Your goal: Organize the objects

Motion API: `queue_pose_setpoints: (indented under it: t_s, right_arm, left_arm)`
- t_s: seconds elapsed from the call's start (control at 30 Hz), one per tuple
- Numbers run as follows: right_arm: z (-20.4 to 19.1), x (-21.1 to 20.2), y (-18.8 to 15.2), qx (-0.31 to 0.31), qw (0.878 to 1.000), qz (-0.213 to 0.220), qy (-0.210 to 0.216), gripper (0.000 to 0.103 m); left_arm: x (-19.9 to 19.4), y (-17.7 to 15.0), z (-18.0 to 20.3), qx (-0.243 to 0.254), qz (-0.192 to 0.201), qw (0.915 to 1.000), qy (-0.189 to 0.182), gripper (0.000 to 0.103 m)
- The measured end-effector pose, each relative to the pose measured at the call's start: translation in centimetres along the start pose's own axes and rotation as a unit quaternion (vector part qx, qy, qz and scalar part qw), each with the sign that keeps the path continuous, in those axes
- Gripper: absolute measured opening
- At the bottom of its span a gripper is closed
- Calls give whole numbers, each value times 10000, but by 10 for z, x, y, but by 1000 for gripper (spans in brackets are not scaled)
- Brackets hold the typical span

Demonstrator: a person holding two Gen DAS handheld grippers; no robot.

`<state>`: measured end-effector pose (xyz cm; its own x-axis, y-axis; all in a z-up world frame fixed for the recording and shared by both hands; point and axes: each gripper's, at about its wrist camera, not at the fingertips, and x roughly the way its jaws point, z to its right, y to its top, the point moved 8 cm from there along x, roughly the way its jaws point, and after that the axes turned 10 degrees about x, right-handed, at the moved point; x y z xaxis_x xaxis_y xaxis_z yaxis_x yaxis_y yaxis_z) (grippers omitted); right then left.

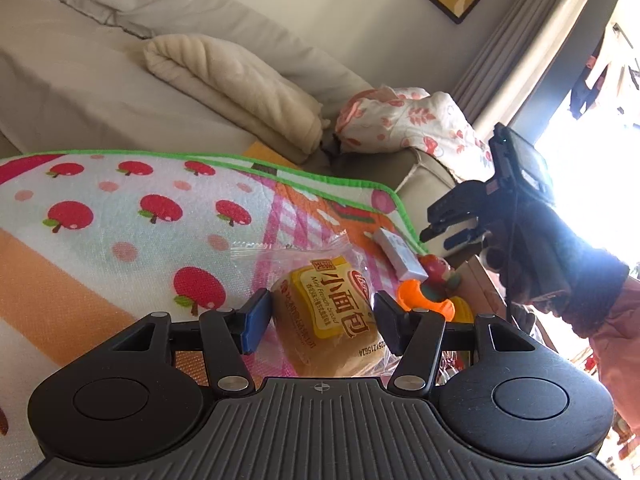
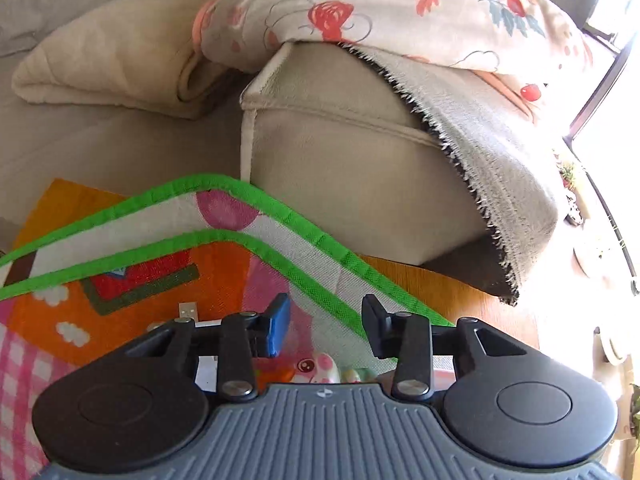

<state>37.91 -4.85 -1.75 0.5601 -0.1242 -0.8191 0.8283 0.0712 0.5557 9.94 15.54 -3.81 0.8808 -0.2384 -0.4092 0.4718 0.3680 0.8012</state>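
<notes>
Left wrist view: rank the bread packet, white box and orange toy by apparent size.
1. bread packet, nearest the camera, so partly inflated.
2 and 3. white box and orange toy look alike; the toy is partly hidden.

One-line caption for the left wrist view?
Open left hand-held gripper straddles a wrapped bread bun on the apple-print mat.

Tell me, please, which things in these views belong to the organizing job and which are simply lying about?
Job:
- packaged mini bread, between the open left gripper fingers
- small white box
- orange toy
- right gripper, open above the mat

Lying about:
- apple-print mat
- folded cream blanket
- floral quilt
- sofa
</notes>
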Motion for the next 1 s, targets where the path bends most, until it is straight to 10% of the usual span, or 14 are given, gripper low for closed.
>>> queue_pose_setpoints:
  t_s: [0.67,0.83,1.0]
  right_arm:
    - [-42,-85,-152,-1708,9726,-1162,1066,41]
    - [-51,-90,-115,-1318,9824,-540,1204,73]
    - [-54,-41,-55,-222,9944,-274,994,76]
  left_arm:
    - [-1,0,1,2,-15,10000,0,61]
    - [-2,0,2,29,-12,10000,2,61]
    - [-1,0,0,-26,-24,10000,-26,61]
